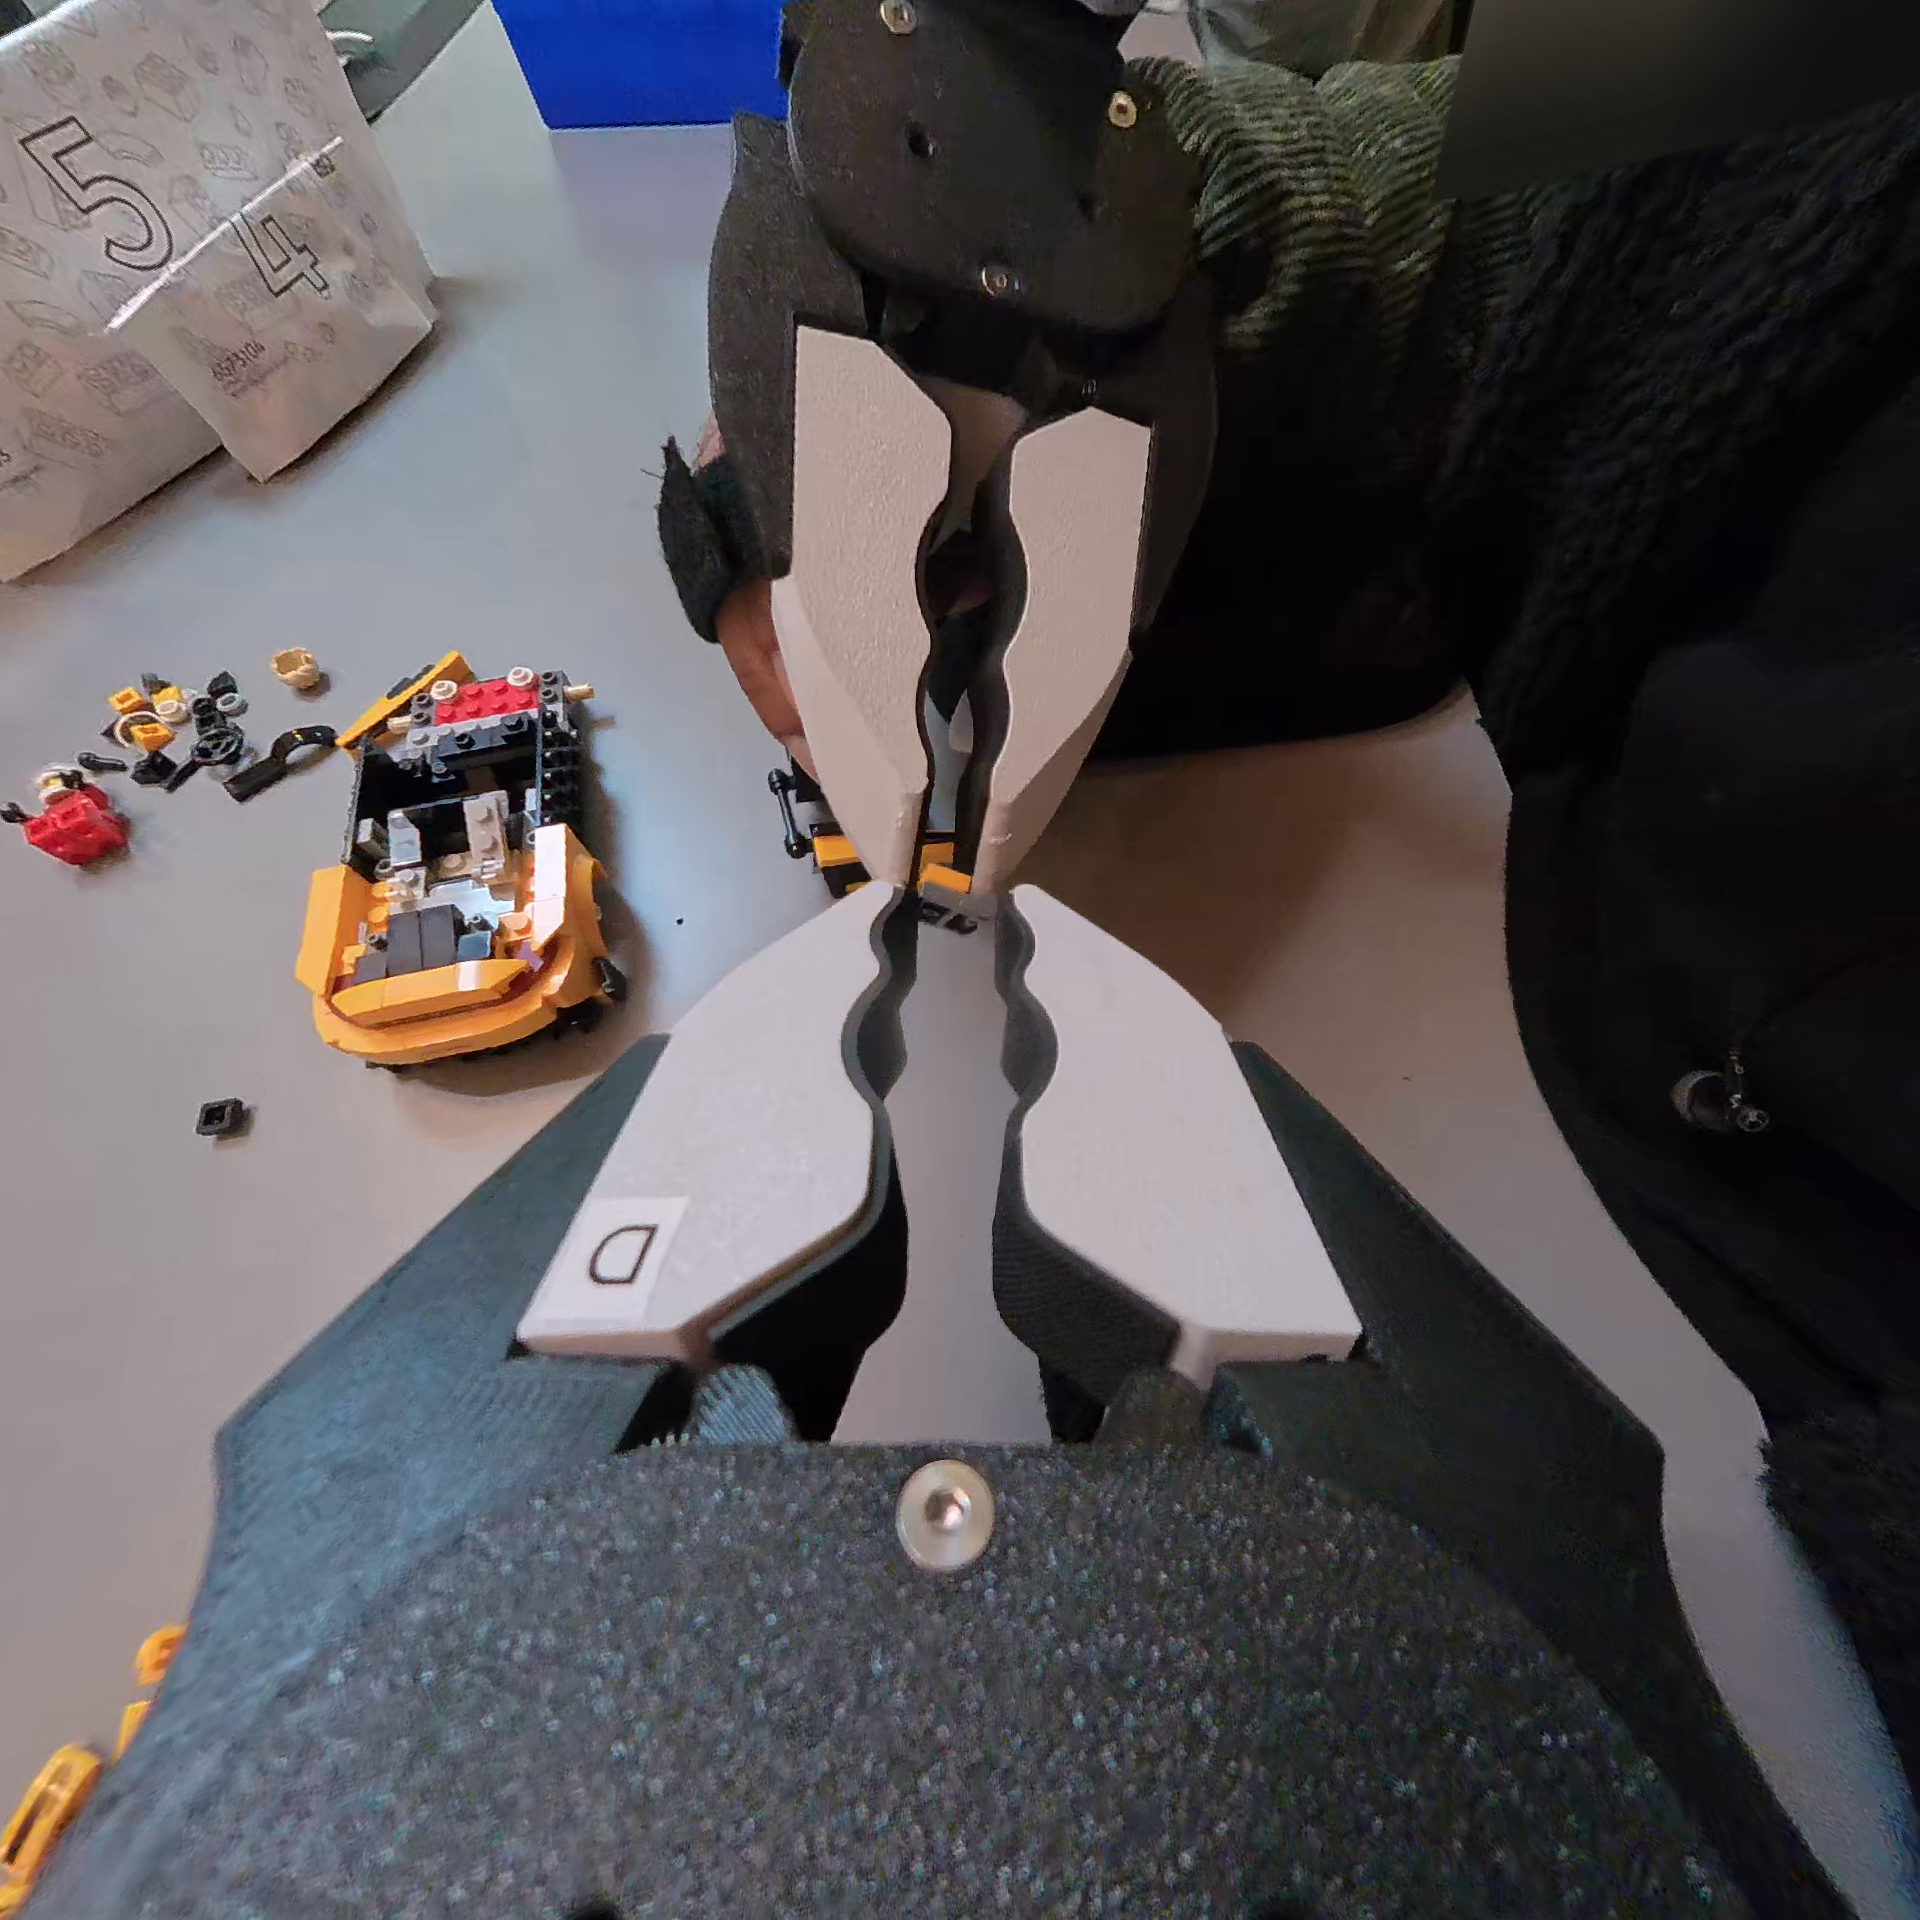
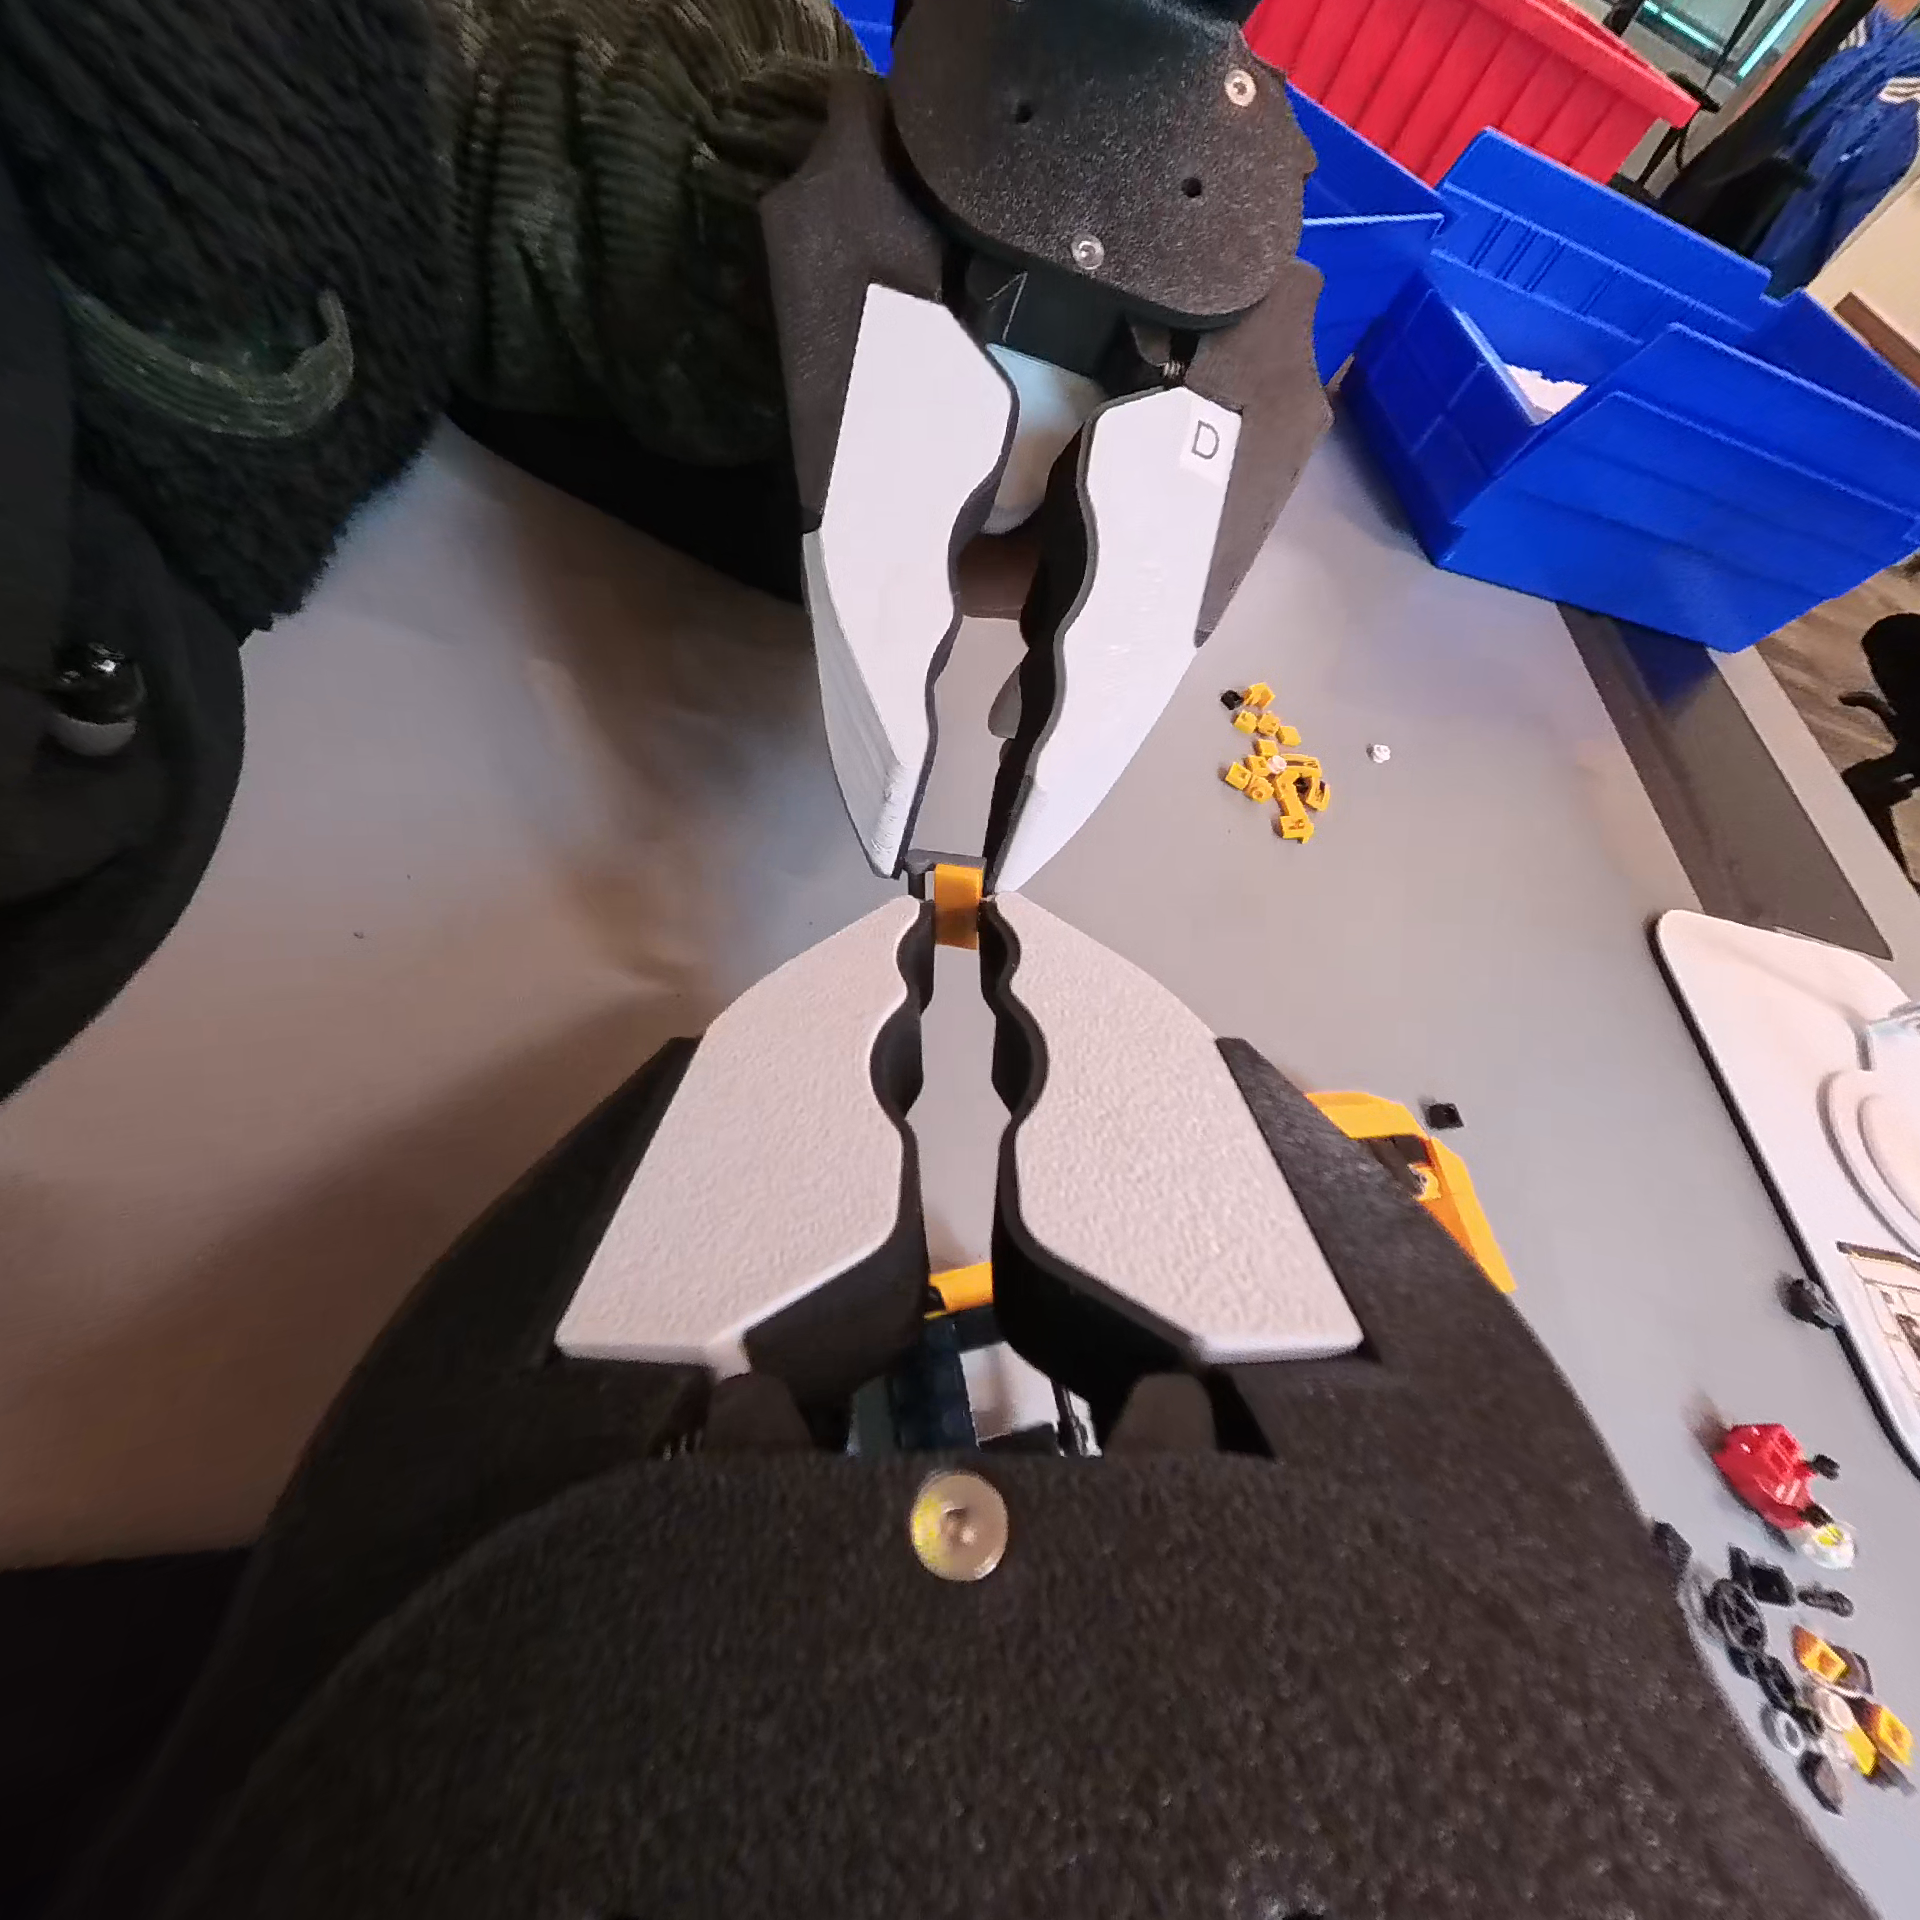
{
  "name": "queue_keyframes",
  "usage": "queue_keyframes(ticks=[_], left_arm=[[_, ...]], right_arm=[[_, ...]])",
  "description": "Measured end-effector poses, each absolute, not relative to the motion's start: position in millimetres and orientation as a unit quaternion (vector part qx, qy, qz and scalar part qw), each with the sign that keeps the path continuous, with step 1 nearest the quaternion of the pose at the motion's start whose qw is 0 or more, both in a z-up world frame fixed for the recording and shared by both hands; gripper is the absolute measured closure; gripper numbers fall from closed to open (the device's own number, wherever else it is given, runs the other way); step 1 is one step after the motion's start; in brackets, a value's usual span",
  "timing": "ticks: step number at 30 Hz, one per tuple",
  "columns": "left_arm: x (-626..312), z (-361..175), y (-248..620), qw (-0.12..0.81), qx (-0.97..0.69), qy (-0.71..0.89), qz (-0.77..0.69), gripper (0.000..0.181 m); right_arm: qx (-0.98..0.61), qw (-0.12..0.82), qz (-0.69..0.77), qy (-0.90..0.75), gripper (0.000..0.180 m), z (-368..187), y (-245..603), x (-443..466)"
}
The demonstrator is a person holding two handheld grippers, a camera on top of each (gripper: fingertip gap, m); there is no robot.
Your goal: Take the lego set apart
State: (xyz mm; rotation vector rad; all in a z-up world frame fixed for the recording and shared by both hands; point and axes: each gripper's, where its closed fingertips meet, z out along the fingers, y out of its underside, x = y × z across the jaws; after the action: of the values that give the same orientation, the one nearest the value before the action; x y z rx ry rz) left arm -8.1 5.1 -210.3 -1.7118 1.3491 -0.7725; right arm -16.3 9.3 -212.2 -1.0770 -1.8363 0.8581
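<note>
My two grippers meet tip to tip above the grey table point(image 1: 520, 520). My left gripper point(image 1: 951, 906) and my right gripper point(image 1: 943, 864) are both shut on one small yellow, black and white lego piece point(image 1: 954, 885) held between them. In the right wrist view the right gripper point(image 2: 956, 923) pinches the yellow end of that piece point(image 2: 956, 900), and the left gripper point(image 2: 948, 868) clamps its dark end. The partly stripped yellow lego car point(image 1: 457, 894) lies on the table to the left, and it shows half hidden under my right gripper point(image 2: 1449, 1179).
Loose small parts point(image 1: 177, 727), a red piece point(image 1: 73, 821) and a black stud point(image 1: 220, 1117) lie left of the car. White numbered paper bags point(image 1: 156, 260) stand at the back left. A pile of yellow bits point(image 2: 1273, 769), blue bins point(image 2: 1662, 436) and a white tray point(image 2: 1766, 1039) are on the right. My two grippers' fingertips are within a few centimetres of each other. The black stud point(image 1: 220, 1117) is about 20 cm from both grippers' fingertips. My right wrist view point(image 2: 1445, 1115) looks at it from another angle.
</note>
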Motion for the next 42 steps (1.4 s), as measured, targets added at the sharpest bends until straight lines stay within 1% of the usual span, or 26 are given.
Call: queue_keyframes(ticks=[3,9,10,11,17,18,26,27,28,29,32,33,38,39,40,41,42], left_arm=[[-8.3,-206.7,6.2,0.408,-0.679,0.519,-0.320,0.166],[-13.8,-190.3,16.3,0.445,-0.679,0.479,-0.334,0.166],[-15.0,-187.8,17.3,0.447,-0.679,0.472,-0.340,0.171],[-16.2,-184.7,20.1,0.454,-0.680,0.460,-0.345,0.172],[-20.2,-186.2,29.8,0.456,-0.699,0.426,-0.348,0.176],[-24.4,-186.9,34.0,0.461,-0.706,0.418,-0.336,0.177],[-27.8,-187.6,37.2,0.462,-0.714,0.409,-0.332,0.177],[-27.8,-188.0,38.8,0.462,-0.718,0.401,-0.332,0.177],[-27.1,-187.5,39.9,0.461,-0.721,0.393,-0.337,0.177],[-26.2,-187.1,40.5,0.461,-0.723,0.386,-0.342,0.177],[-23.4,-185.6,43.4,0.459,-0.732,0.358,-0.354,0.177],[-22.5,-185.0,43.7,0.457,-0.734,0.350,-0.361,0.177],[-19.9,-184.7,41.1,0.436,-0.737,0.331,-0.396,0.178],[-14.7,-180.6,35.9,0.429,-0.727,0.331,-0.422,0.180],[-5.2,-176.5,28.1,0.414,-0.715,0.334,-0.454,0.180],[3.9,-176.6,23.9,0.407,-0.714,0.340,-0.458,0.180],[5.9,-176.6,25.7,0.415,-0.718,0.348,-0.437,0.180]], right_arm=[[-0.426,0.422,0.335,-0.727,0.172,-209.8,10.1,-17.2],[-0.439,0.477,0.316,-0.693,0.173,-194.4,21.0,-23.5],[-0.443,0.485,0.317,-0.684,0.173,-191.6,23.8,-24.0],[-0.447,0.494,0.319,-0.674,0.173,-188.3,27.7,-23.6],[-0.465,0.495,0.334,-0.653,0.174,-184.5,36.8,-19.9],[-0.465,0.494,0.333,-0.655,0.180,-185.0,37.6,-18.7],[-0.481,0.520,0.328,-0.625,0.180,-179.1,48.2,-19.4],[-0.481,0.518,0.326,-0.628,0.170,-179.9,45.8,-21.0],[-0.484,0.516,0.316,-0.632,0.165,-182.2,44.8,-23.1],[-0.486,0.521,0.304,-0.633,0.165,-183.4,45.6,-24.6],[-0.487,0.538,0.272,-0.632,0.168,-184.4,49.4,-26.8],[-0.488,0.545,0.261,-0.629,0.172,-183.5,52.1,-26.3],[-0.486,0.549,0.249,-0.632,0.172,-183.8,52.2,-26.9],[-0.486,0.552,0.241,-0.633,0.171,-184.4,52.6,-28.1],[-0.485,0.549,0.229,-0.641,0.173,-188.0,51.5,-30.5],[-0.472,0.539,0.223,-0.661,0.180,-194.0,44.1,-34.2],[-0.464,0.546,0.199,-0.668,0.180,-197.4,43.7,-35.5]])
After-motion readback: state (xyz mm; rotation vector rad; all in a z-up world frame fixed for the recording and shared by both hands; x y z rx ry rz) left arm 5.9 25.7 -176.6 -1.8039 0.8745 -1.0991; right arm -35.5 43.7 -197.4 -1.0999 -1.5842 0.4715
